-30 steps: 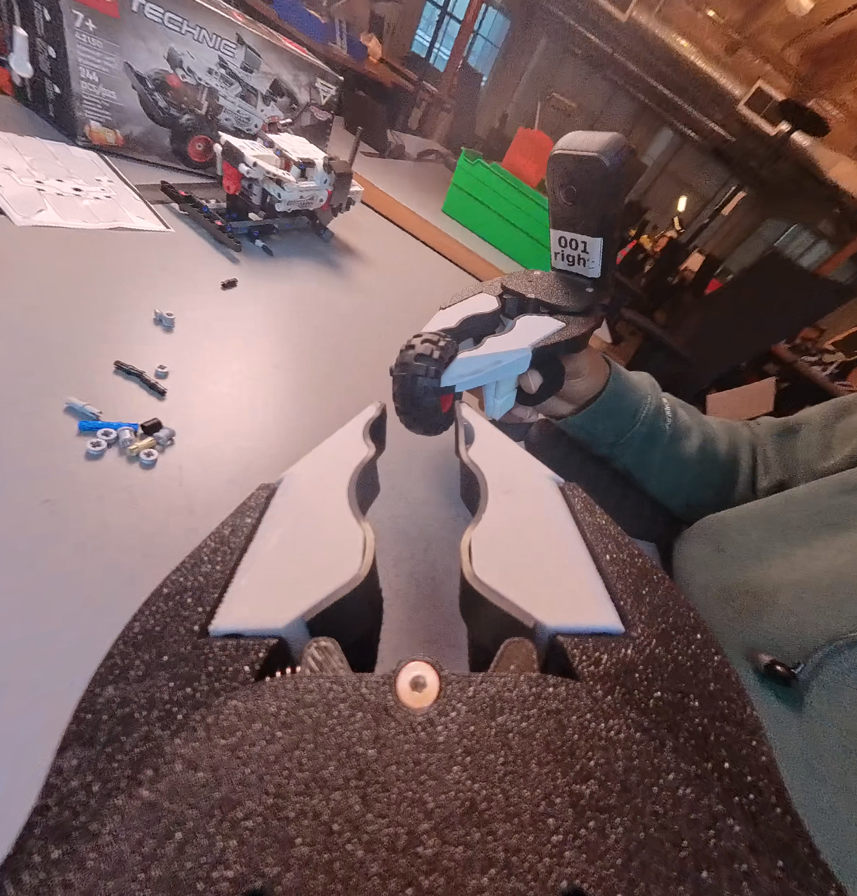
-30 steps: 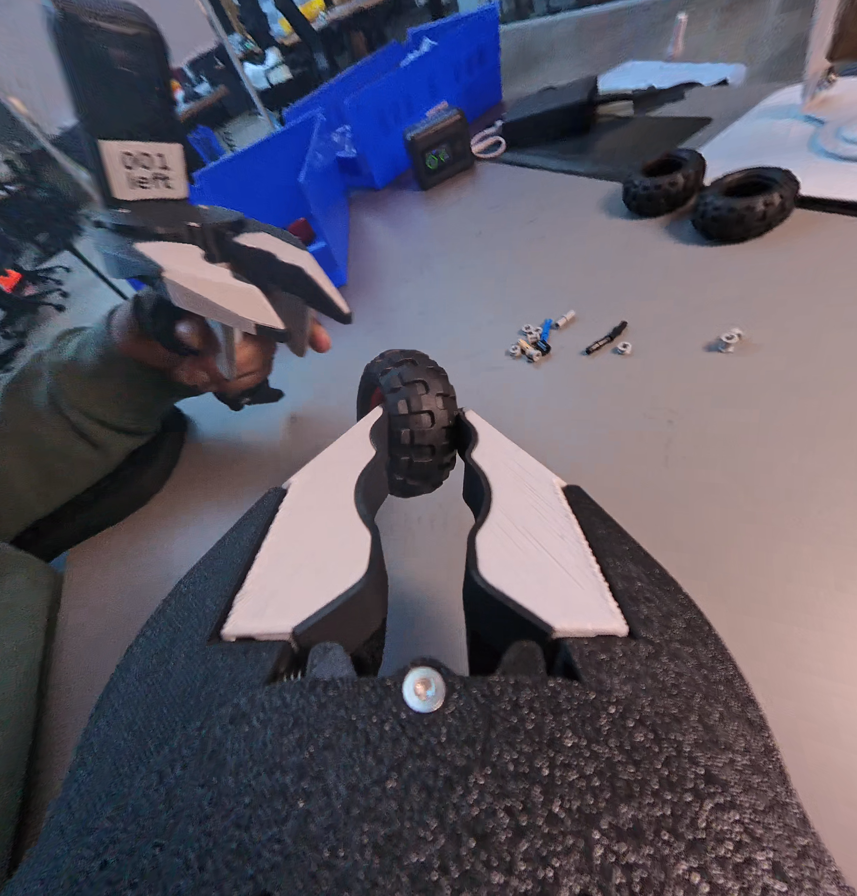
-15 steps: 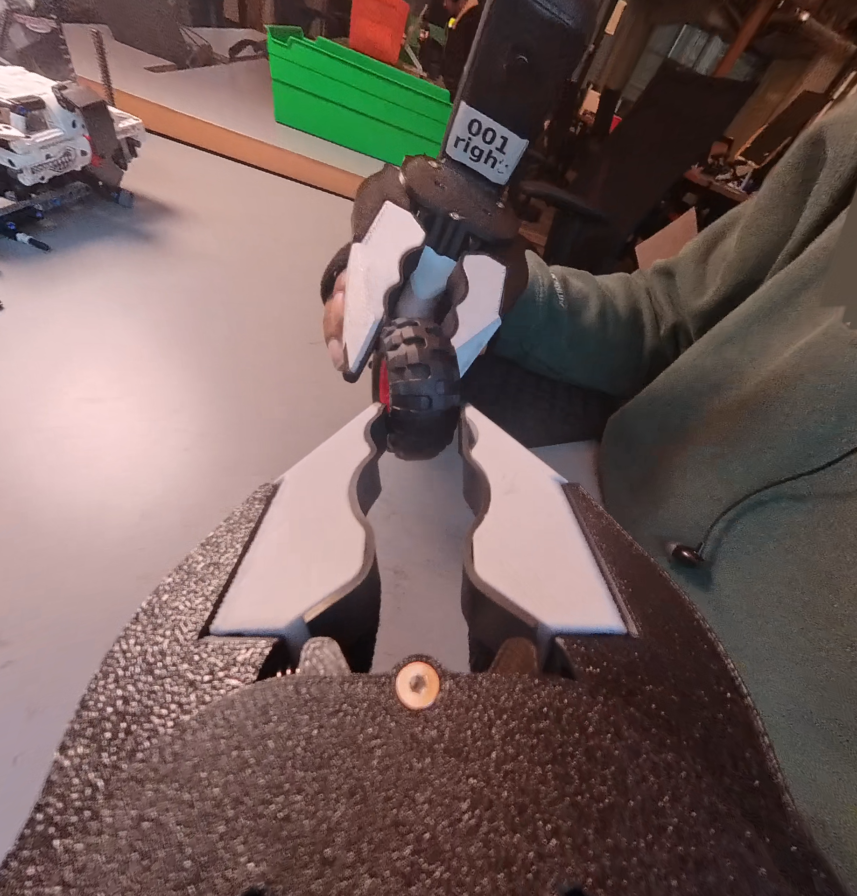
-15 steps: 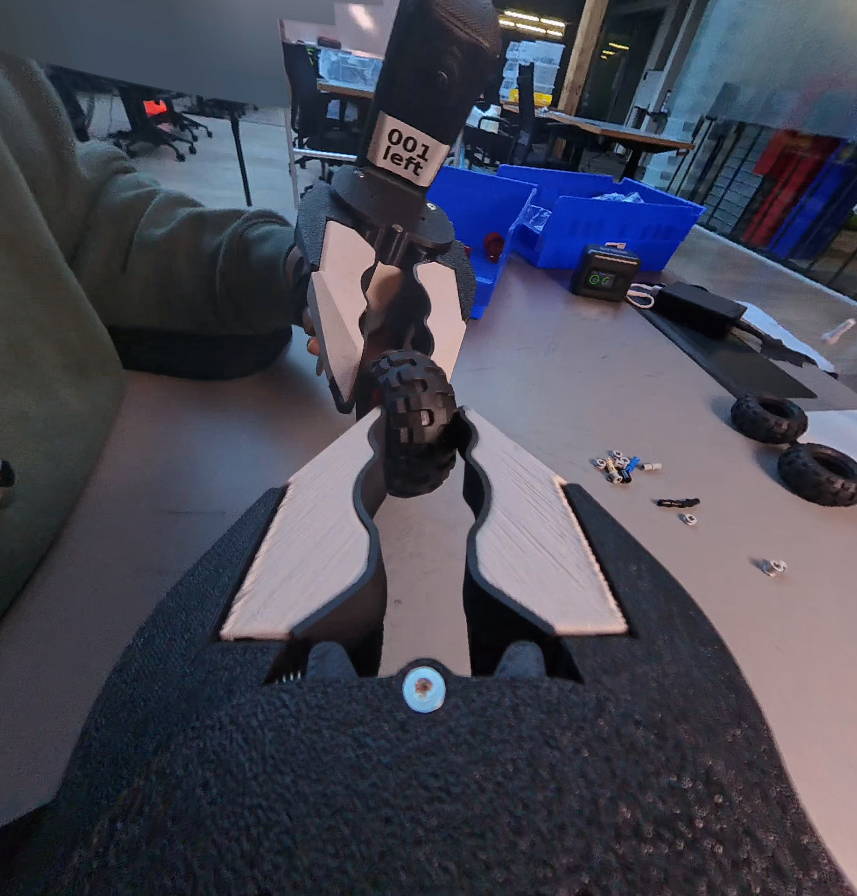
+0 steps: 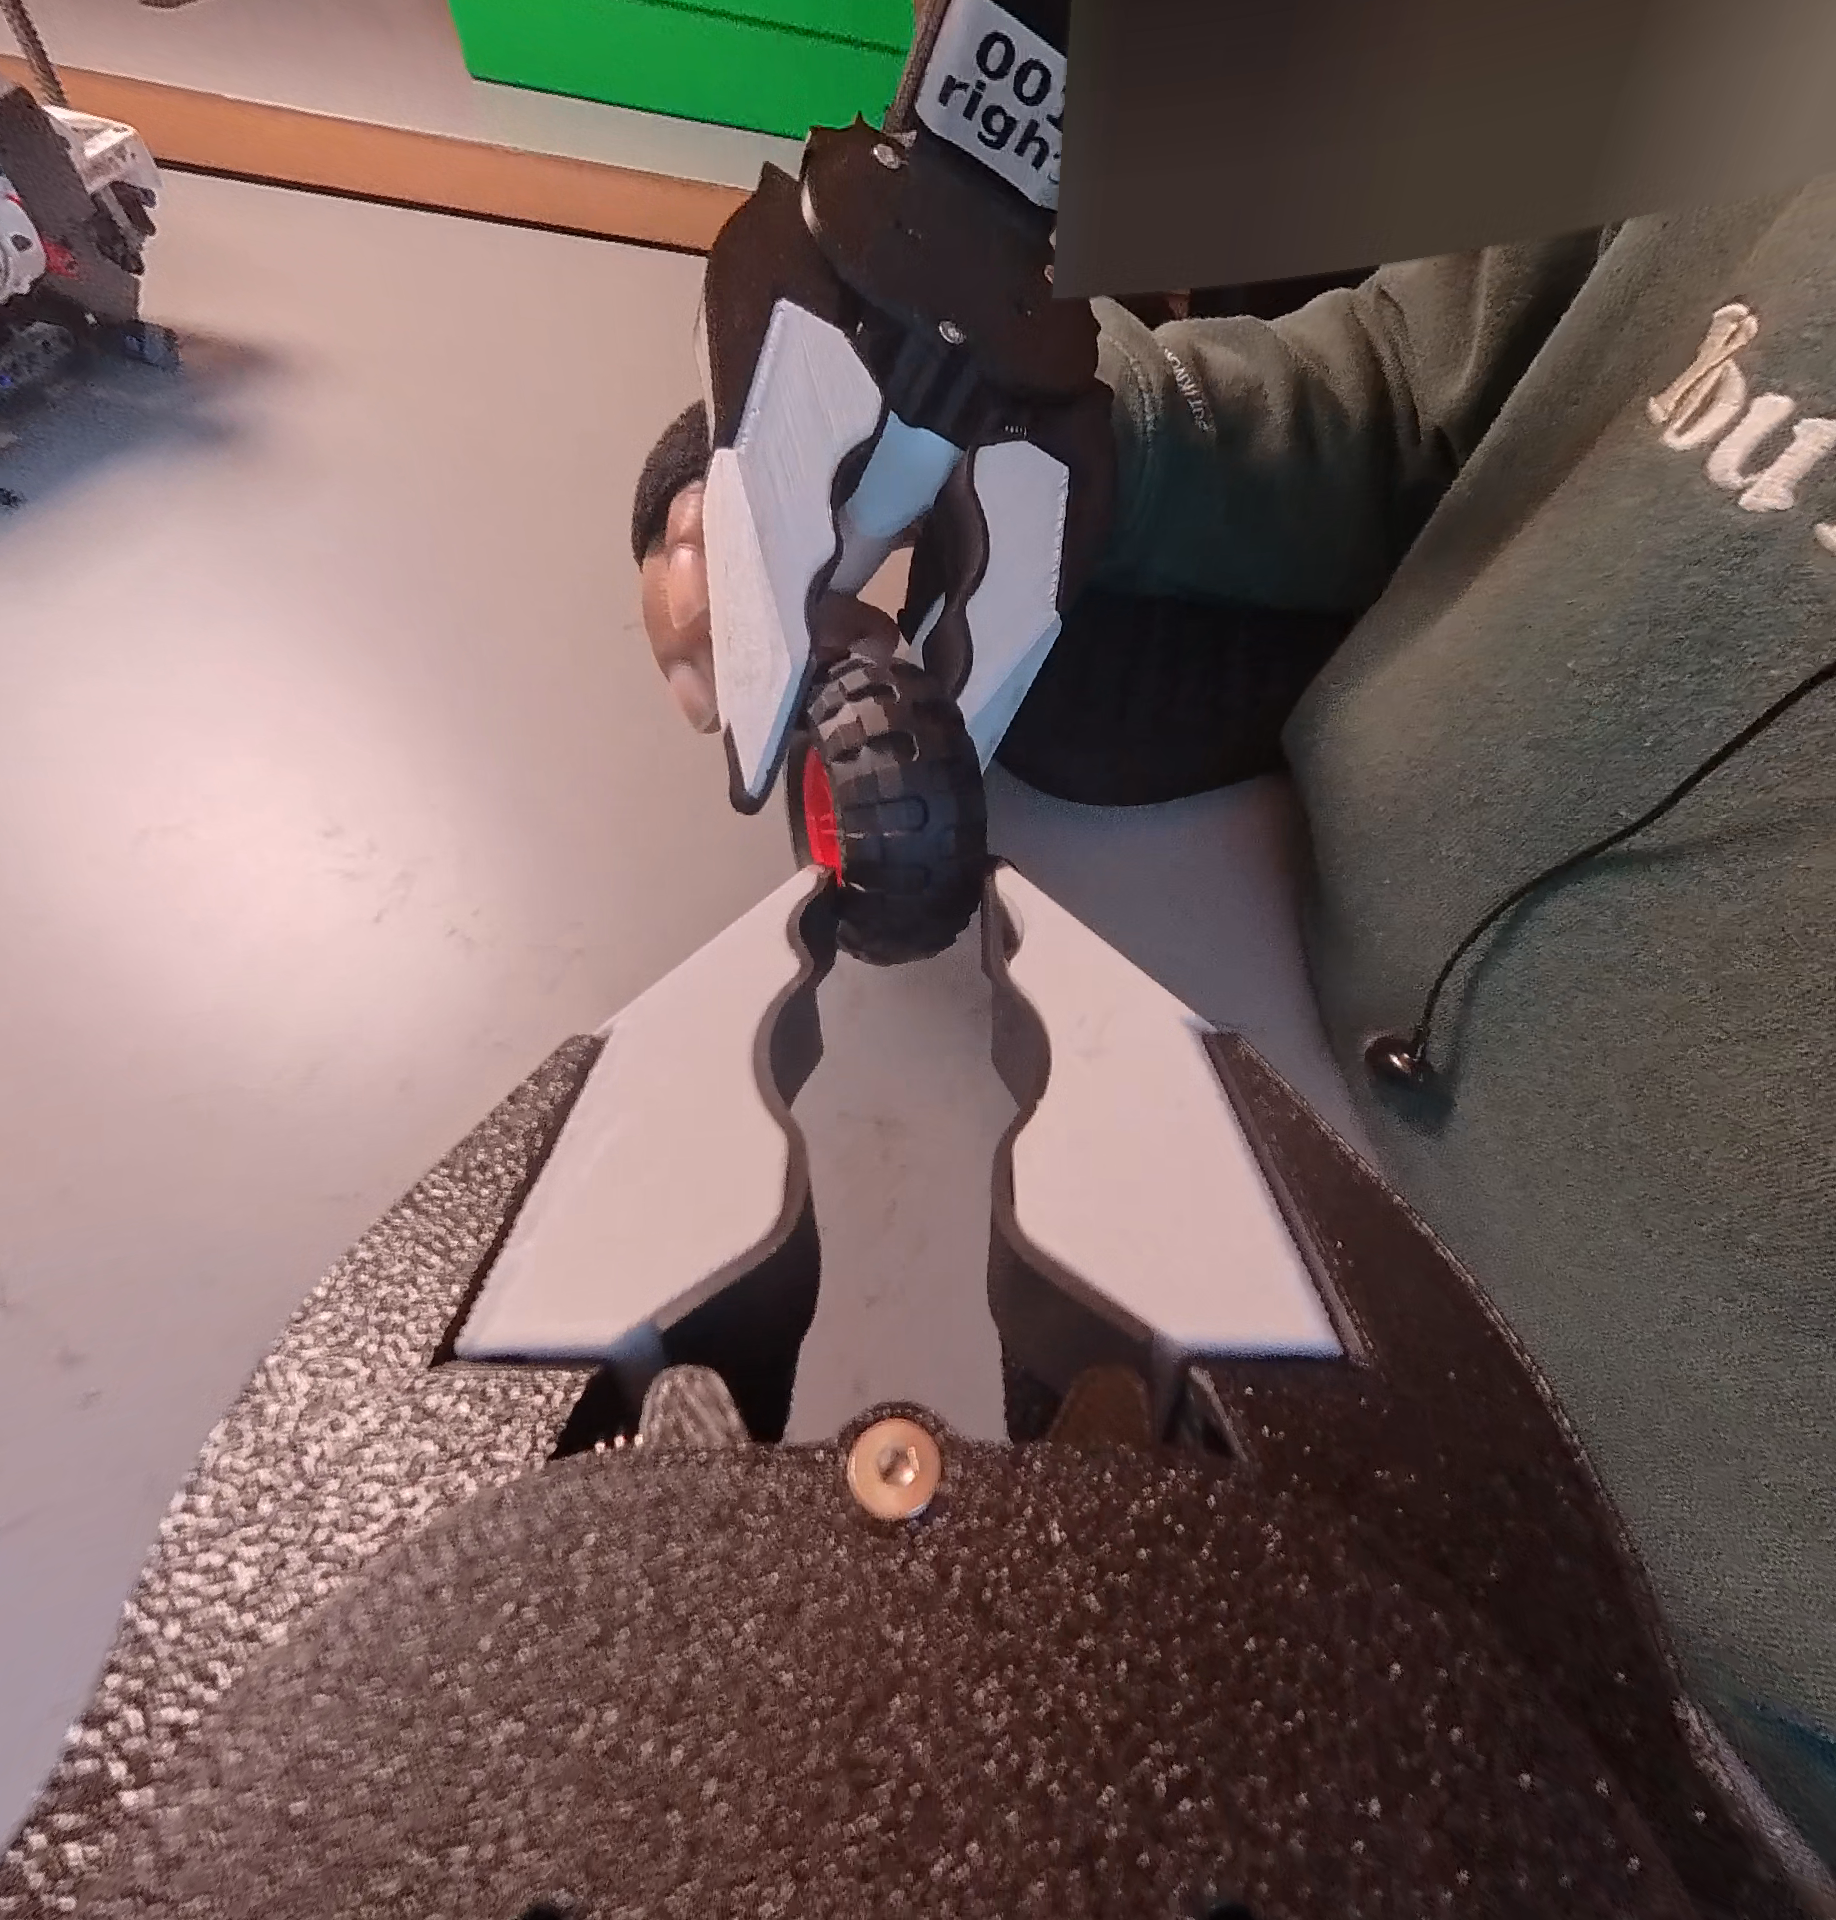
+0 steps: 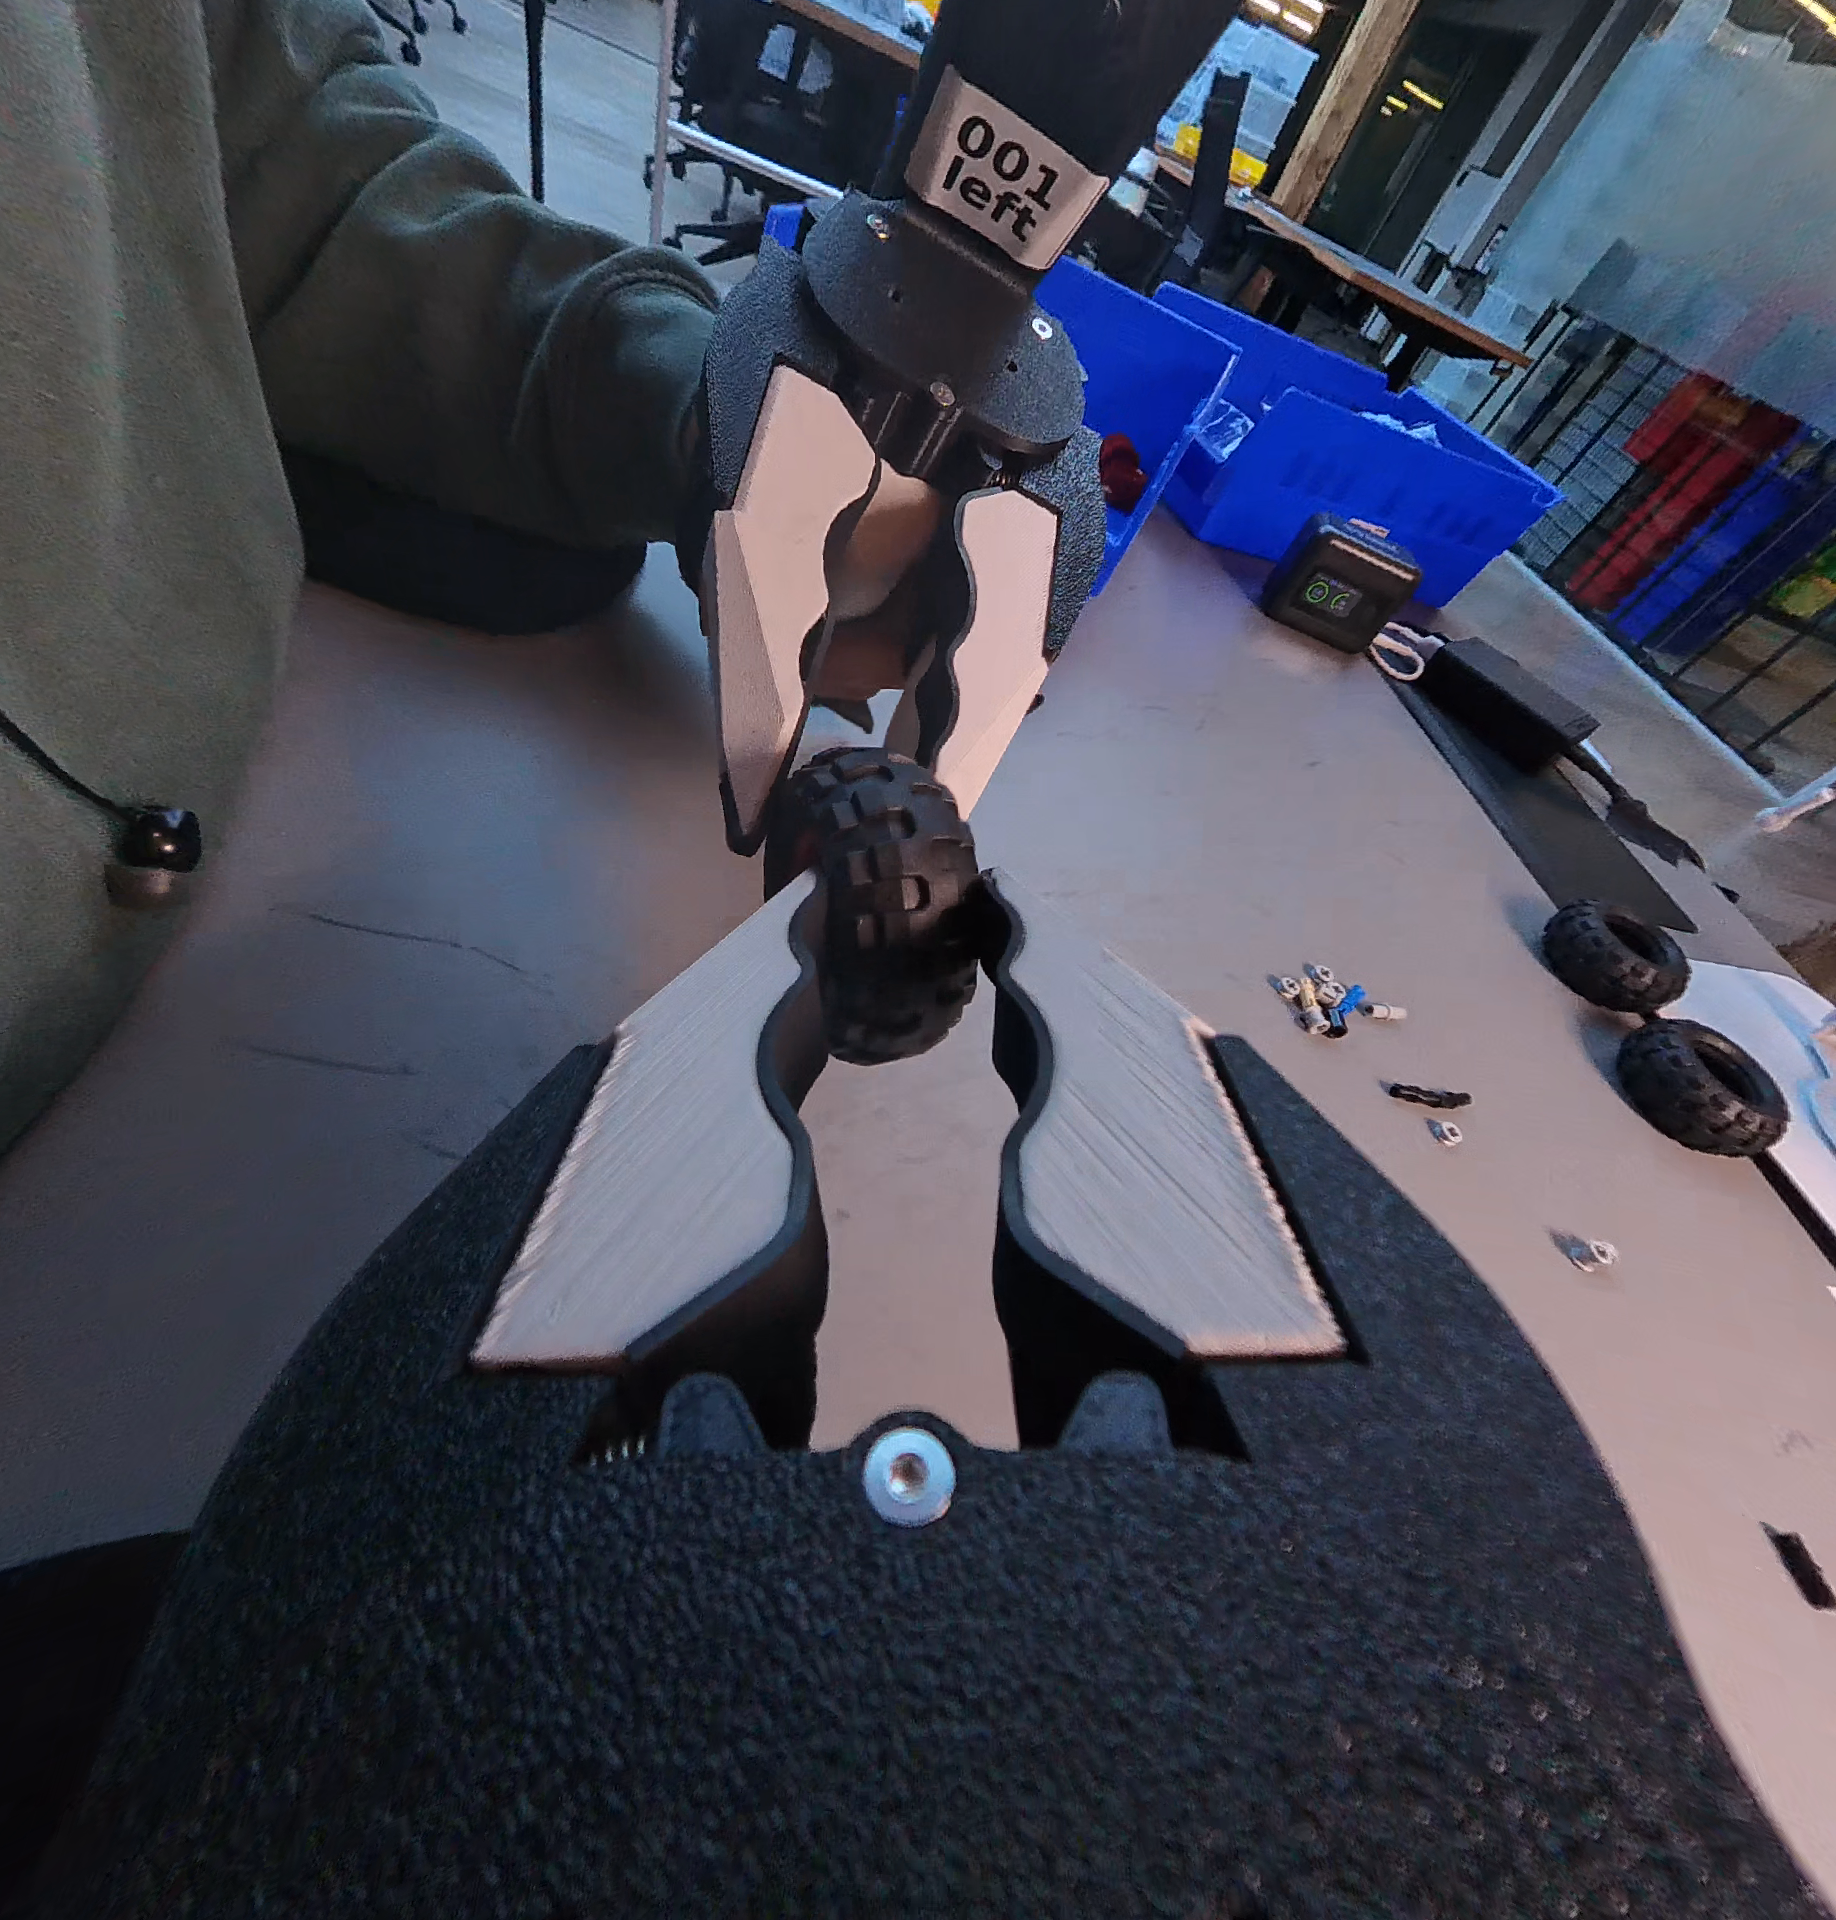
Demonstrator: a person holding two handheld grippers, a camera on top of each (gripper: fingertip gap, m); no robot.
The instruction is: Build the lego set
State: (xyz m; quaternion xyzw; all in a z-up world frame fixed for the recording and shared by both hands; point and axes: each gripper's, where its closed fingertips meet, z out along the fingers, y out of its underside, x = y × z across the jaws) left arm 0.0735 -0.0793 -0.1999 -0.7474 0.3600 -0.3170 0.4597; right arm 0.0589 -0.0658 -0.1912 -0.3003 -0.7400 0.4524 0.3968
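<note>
A small black knobby wheel (image 6: 898, 935) with a red hub sits between my right gripper's (image 6: 901, 896) fingertips, which are shut on it above the grey table (image 6: 1153, 790). In the left wrist view the wheel (image 5: 893, 831) hangs from the right gripper (image 5: 878, 769). My left gripper (image 5: 901, 894) faces it tip to tip. Its open fingertips flank the wheel's outer edge, and the left tip touches the tyre. The white and grey Lego truck (image 5: 20, 239) stands at the far left.
Two loose black tyres (image 6: 1615, 956) (image 6: 1698, 1086), a pile of small pins and bushes (image 6: 1319, 1003) and a black pin (image 6: 1428, 1093) lie on the table to the right. Blue bins (image 6: 1361, 478), a small black device (image 6: 1340, 582) and a green bin (image 5: 685, 52) stand farther back. The person's green sweater (image 5: 1620, 935) is close. My two grippers' fingertips are within a few centimetres of each other.
The two grippers have swung to face each other and closed the distance. The wheel in the right gripper now sits between the left gripper's tips, which have spread slightly.
</note>
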